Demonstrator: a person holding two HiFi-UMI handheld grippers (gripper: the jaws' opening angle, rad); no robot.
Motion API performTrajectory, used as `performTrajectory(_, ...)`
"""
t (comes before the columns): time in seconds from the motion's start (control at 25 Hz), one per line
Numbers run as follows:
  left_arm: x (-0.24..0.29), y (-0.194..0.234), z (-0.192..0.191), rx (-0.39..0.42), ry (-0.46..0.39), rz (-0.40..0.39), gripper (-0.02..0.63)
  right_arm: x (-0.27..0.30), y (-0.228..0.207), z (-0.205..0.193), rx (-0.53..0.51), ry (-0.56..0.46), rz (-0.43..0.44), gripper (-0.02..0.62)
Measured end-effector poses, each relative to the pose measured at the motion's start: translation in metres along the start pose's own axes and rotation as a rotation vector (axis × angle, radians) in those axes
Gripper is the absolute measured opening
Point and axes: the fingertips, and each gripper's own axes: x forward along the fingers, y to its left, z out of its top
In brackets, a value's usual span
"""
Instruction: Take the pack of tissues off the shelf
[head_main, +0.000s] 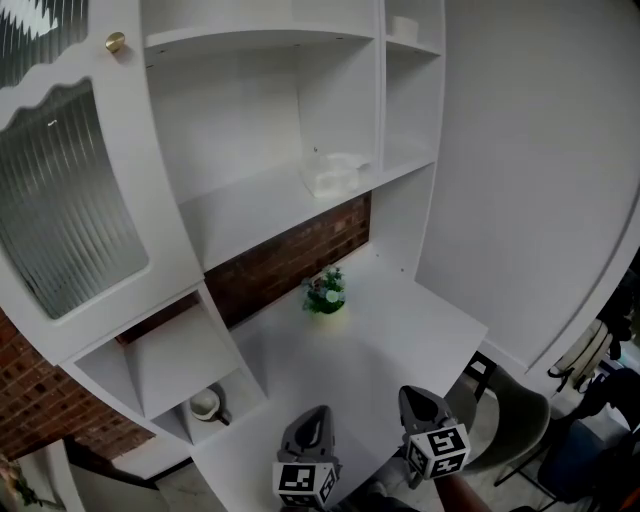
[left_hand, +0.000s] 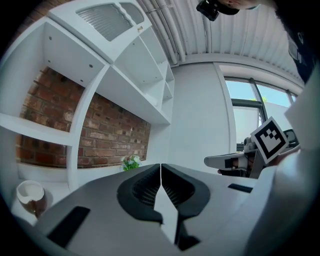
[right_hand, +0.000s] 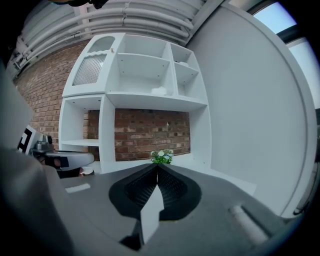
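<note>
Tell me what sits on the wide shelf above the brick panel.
A pack of tissues lies on the shelf, at its right end beside the upright divider. Nothing else shows there; the spot directly behind the pack is covered by it.

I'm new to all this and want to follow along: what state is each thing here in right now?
left gripper: shut, holding nothing.
right gripper: shut, holding nothing.
pack of tissues: lying on the shelf, untouched.
cabinet door: closed.
small plant: upright on the desk.
white cup: upright in the low cubby.
</note>
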Motion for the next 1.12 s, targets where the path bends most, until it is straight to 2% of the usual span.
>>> performTrajectory(0.16,0.013,0.009,0.010,-0.005,-0.019,0.029,0.012,0.016,-0.013,0.016,0.021,-0.012,0.031,0.012)
performTrajectory(0.28,0.023,0.017,0.023,0.017,-0.015,0.051,0.012,0.029,-0.018,0.035,0.026,-0.027,0.059,0.071)
performTrajectory(0.6,0.045,0.033,0.042,0.036,-0.020,0.061,0.012,0.062,-0.025,0.087,-0.001,-0.061,0.121,0.140)
performTrajectory(0.8,0.054,0.037,0.048,-0.037,-0.010,0.066,0.012,0.075,-0.024,0.119,-0.011,-0.080,0.157,0.150)
performTrajectory(0.96,0.059,0.040,0.052,-0.007,-0.009,0.074,0.012,0.087,-0.021,0.144,-0.019,-0.086,0.203,0.162)
performTrajectory(1.12,0.065,0.042,0.052,-0.013,-0.009,0.073,0.012,0.098,-0.022,0.173,-0.033,-0.131,0.224,0.169)
